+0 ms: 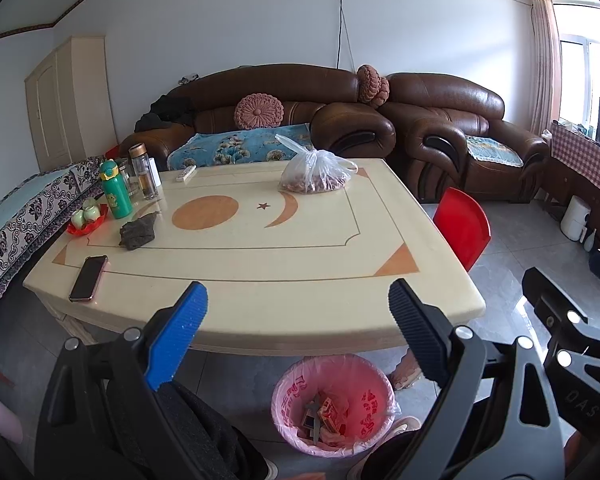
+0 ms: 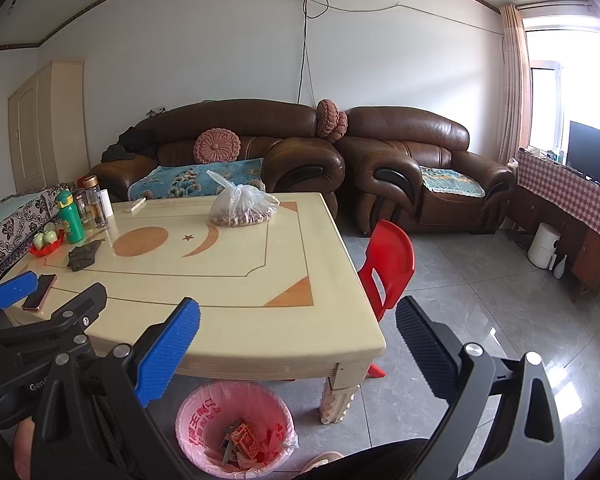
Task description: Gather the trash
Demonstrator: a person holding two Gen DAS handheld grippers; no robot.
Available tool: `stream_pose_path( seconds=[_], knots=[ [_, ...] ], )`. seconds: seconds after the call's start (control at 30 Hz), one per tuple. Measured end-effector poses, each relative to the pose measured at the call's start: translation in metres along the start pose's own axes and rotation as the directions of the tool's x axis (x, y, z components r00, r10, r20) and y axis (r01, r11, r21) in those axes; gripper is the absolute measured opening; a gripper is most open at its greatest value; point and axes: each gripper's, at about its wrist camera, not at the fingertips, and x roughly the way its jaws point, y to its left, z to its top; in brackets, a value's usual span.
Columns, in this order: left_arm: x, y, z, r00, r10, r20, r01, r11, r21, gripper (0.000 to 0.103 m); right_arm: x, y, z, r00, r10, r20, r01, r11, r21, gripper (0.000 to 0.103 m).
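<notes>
— Pink-lined bin (image 1: 332, 404) at six o'clock holds wrappers already. Grippers?
— Left gripper (image 1: 296, 336) and right gripper (image 2: 296, 352) both agape, empty. Table (image 1: 260, 256) at twelve apparently cleared of trash.

A smooth, faintly glossy finish is seen on the cream table with orange inlays (image 1: 260, 248). The pink thin plastic liner (image 1: 364, 372) of the bin is crinkled and translucent, with what appear to be printed cardboard packets (image 2: 246, 440) inside. Ribbed rubbery pads are carried by the left gripper (image 1: 298, 336) and right gripper (image 2: 298, 354), one blue and one black, on matt black plastic frames. The brown leather-look sofas (image 2: 412, 160) are shiny and creased. The grey floor tiles (image 2: 480, 280) are polished and reflective. The red plastic chair (image 2: 390, 264) is smooth.
</notes>
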Motion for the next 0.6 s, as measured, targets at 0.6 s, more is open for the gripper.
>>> stream_pose_path(
  seconds=[0.6],
  knots=[
    [0.0007, -0.0001, 0.0, 1.0, -0.005, -0.001, 0.005, 1.0, 0.004, 0.09, 0.0016, 0.0023, 0.0003, 1.0, 0.001, -0.003, -0.001, 1.0, -0.004, 0.096]
  ],
)
